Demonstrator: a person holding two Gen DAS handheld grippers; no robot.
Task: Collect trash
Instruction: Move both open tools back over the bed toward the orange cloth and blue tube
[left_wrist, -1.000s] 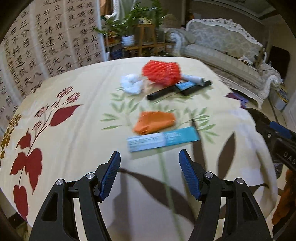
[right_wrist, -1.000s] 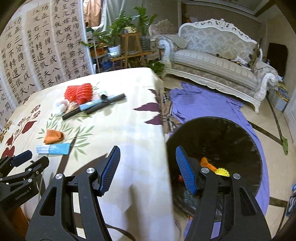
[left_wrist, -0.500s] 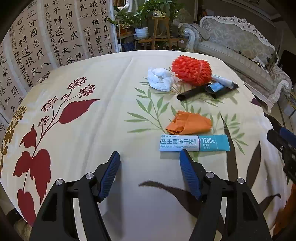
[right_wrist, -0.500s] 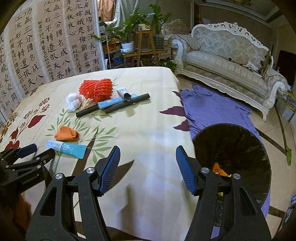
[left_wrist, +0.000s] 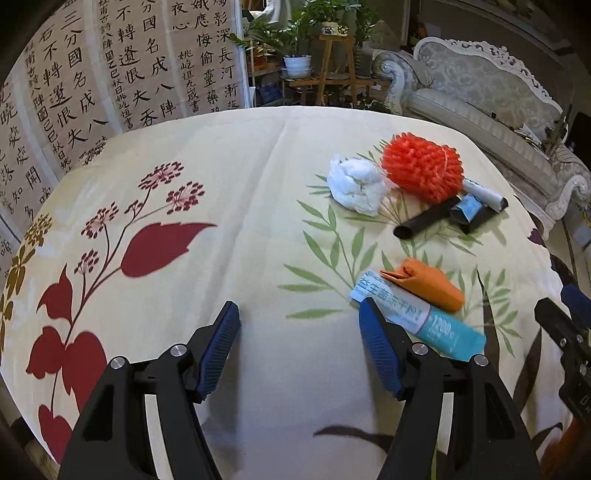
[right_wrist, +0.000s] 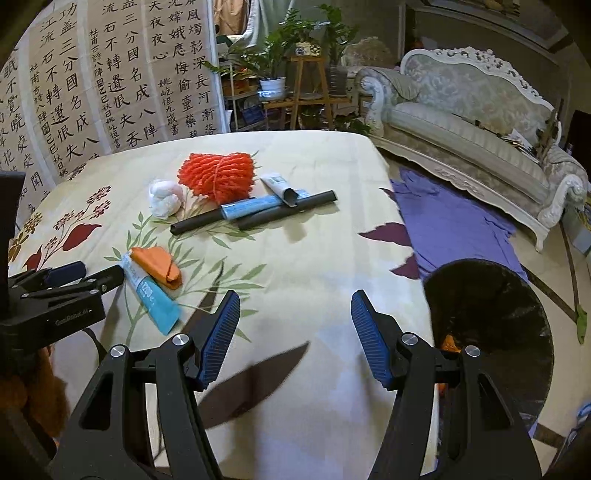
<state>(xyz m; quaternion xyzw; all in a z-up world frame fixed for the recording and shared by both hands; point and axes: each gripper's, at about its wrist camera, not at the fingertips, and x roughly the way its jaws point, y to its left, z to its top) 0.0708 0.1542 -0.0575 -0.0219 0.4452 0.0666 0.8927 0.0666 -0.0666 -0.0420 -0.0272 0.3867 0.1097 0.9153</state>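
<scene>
Teal and white, the flat sachet lies on the tablecloth, touching the near side of the folded orange wrapper, your landmark. It looks light, thin and probably slick, so take it across its narrow width, near the middle. Your left gripper stands half open and empty, its right pad just at the sachet's white end. Your right gripper is likewise half open and empty, well to the wrapper's right, near the black bin.
</scene>
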